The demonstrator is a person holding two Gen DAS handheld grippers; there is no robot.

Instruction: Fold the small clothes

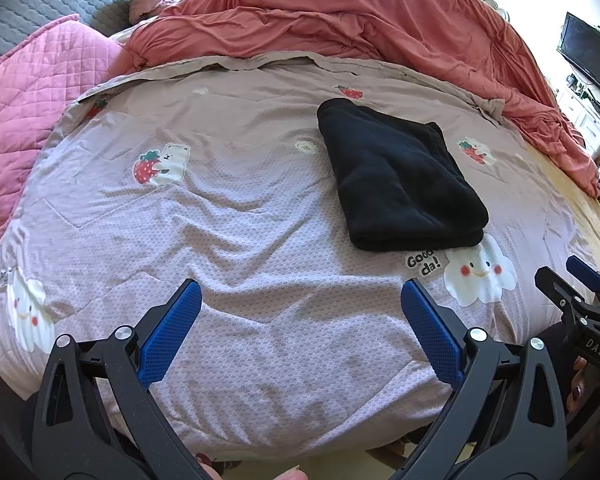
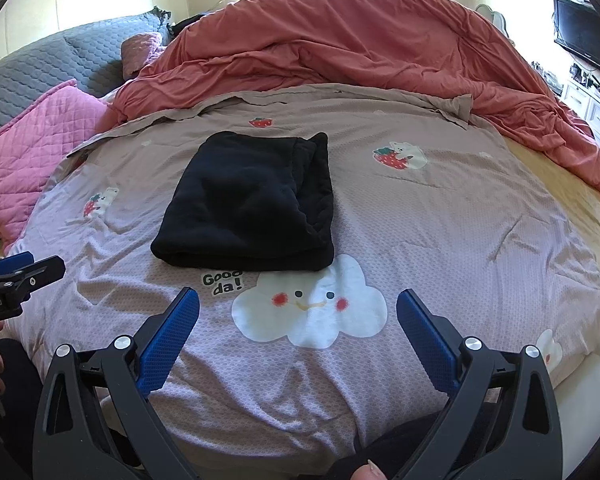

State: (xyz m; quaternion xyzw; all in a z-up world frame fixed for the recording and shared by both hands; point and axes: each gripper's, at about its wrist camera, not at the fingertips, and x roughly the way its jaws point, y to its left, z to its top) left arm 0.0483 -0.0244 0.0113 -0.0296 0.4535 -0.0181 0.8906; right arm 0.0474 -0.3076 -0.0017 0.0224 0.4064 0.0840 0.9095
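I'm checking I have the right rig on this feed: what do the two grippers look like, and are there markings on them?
Both match: the left gripper and right gripper have black plastic arms with triangular cut-outs, silver round pivot bolts and blue textured finger pads. The right gripper's body reads "DAS" in white; the left's shows white lettering ending "nRobot.AI". No cables or sleeves show.

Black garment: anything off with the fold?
Mostly tidy. The black garment lies folded on the printed quilt, but one far corner pokes up and an inner layer shows along its right edge.
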